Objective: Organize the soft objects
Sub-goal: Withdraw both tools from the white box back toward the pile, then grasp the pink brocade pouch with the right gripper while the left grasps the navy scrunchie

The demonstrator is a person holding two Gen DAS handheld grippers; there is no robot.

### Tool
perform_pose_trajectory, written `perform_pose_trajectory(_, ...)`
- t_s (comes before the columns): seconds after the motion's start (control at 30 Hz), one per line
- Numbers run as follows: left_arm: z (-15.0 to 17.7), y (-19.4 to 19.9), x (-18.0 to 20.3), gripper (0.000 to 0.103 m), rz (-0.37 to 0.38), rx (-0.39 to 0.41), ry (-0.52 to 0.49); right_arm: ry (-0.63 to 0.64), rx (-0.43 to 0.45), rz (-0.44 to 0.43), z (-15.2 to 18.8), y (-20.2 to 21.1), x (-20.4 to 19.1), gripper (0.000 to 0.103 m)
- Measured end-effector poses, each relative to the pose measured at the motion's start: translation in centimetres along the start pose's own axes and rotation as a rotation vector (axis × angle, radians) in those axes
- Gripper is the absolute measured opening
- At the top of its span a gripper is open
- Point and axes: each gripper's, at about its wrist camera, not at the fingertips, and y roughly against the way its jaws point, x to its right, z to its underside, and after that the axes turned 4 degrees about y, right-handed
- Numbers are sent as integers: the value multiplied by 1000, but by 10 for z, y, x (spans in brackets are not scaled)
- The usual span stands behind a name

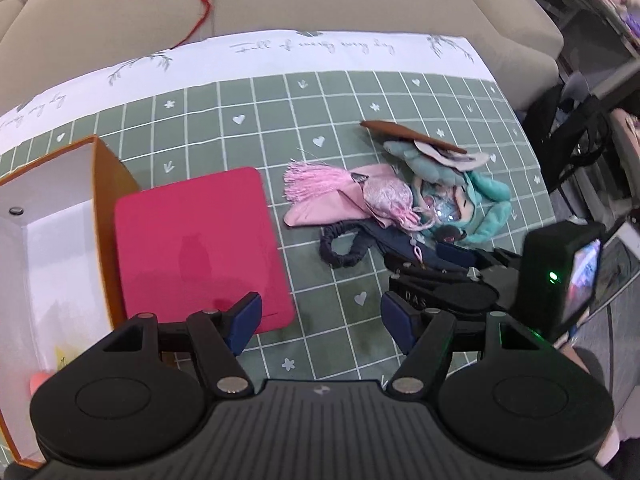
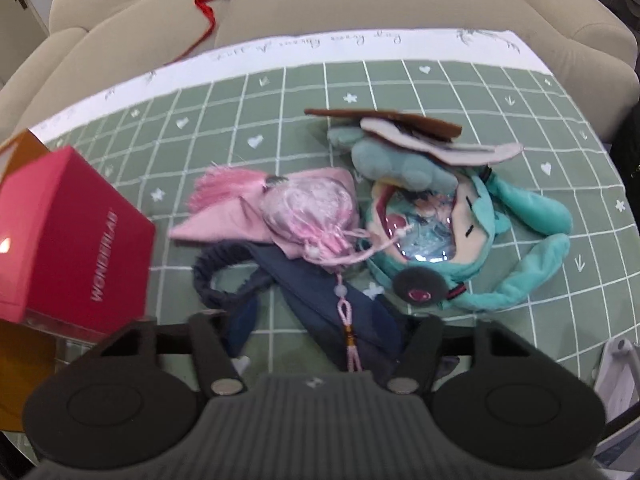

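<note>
A pile of soft things lies on the green grid cloth [image 2: 280,92]: a teal plush doll bag [image 2: 460,232], a pink drawstring pouch with tassel [image 2: 308,208], a dark navy headband [image 2: 320,304], and brown and beige felt pieces [image 2: 404,128] on top. My right gripper [image 2: 320,332] is open, low over the navy headband, its fingers on either side of it. My left gripper [image 1: 320,316] is open and empty above the cloth, left of the pile [image 1: 400,200]. The right gripper [image 1: 440,276] shows in the left wrist view beside the pile.
A pink box [image 1: 200,248] stands left of the pile, next to an open orange box with white inside [image 1: 52,240]. A beige sofa [image 2: 360,8] with a red cord [image 2: 208,4] lies behind the cloth. Dark bags [image 1: 568,136] sit at the right.
</note>
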Motion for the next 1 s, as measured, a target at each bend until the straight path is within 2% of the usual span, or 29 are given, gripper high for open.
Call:
perform_pose_trajectory(0.03,1,-2,2,80,1,-1,-8,-2,-8,0,2,-3,2,36)
perform_pose_trajectory(0.07,3,-3,4,80,3,-2,-15,-4,-21,13,4,-7,5,17)
perform_pose_trajectory(0.13,7,-7,8,80,6,-11,-34,-9,-50,45,8,-15,10,1)
perform_pose_trajectory(0.23,12,-11,14,80,2,-17,-60,-48,-34,17,13,-12,22,1)
perform_pose_trajectory(0.37,21,-15,17,80,0,-24,-67,-53,-21,48,18,-1,33,1)
perform_pose_trajectory(0.57,39,-29,25,80,18,-74,-110,-121,5,34,30,26,52,1)
perform_pose_trajectory(0.67,47,-39,31,80,51,-85,-137,-138,21,48,35,40,61,1)
perform_pose_trajectory(0.77,56,-46,37,80,138,-9,-178,-189,19,71,42,48,68,1)
perform_pose_trajectory(0.87,58,-54,41,80,193,41,-180,-220,32,68,49,57,72,1)
perform_pose_trajectory(1.0,53,-64,49,80,103,122,-214,-221,28,61,53,55,73,1)
